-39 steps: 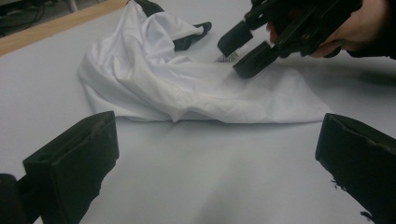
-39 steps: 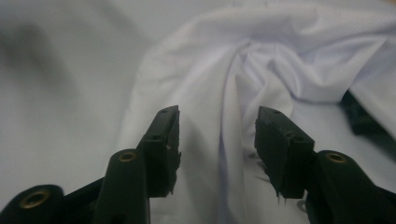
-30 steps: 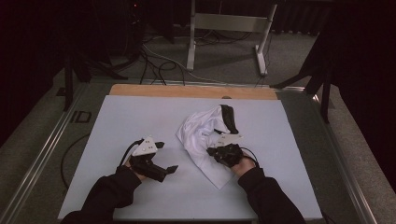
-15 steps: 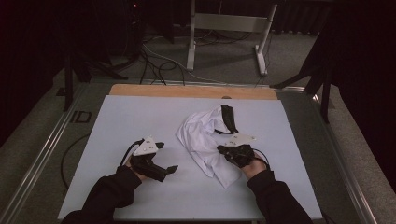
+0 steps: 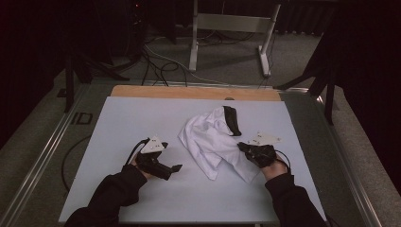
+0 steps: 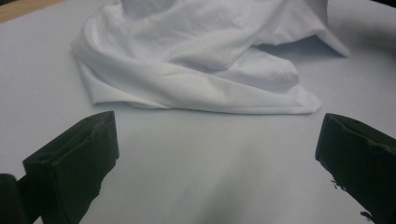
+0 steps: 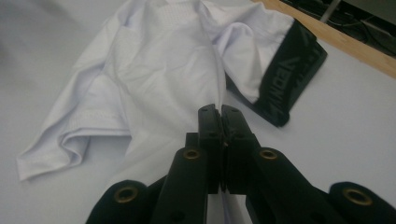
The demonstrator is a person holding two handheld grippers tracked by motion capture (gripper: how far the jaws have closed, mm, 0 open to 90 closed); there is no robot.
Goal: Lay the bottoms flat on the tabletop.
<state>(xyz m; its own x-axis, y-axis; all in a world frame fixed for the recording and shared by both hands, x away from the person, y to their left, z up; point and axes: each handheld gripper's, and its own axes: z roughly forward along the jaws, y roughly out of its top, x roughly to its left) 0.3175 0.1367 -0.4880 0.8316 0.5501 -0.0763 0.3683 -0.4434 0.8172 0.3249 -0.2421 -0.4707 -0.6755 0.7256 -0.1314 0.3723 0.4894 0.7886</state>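
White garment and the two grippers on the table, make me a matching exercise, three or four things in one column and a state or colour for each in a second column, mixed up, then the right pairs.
Column one:
1. left gripper
2. right gripper
3. waistband
4. table's far edge

Column two:
A. bare wood
B. black, with lettering
C. jaws wide apart, nothing between them
D. jaws shut on the white garment

Pairs: 1-C, 2-D, 3-B, 4-A
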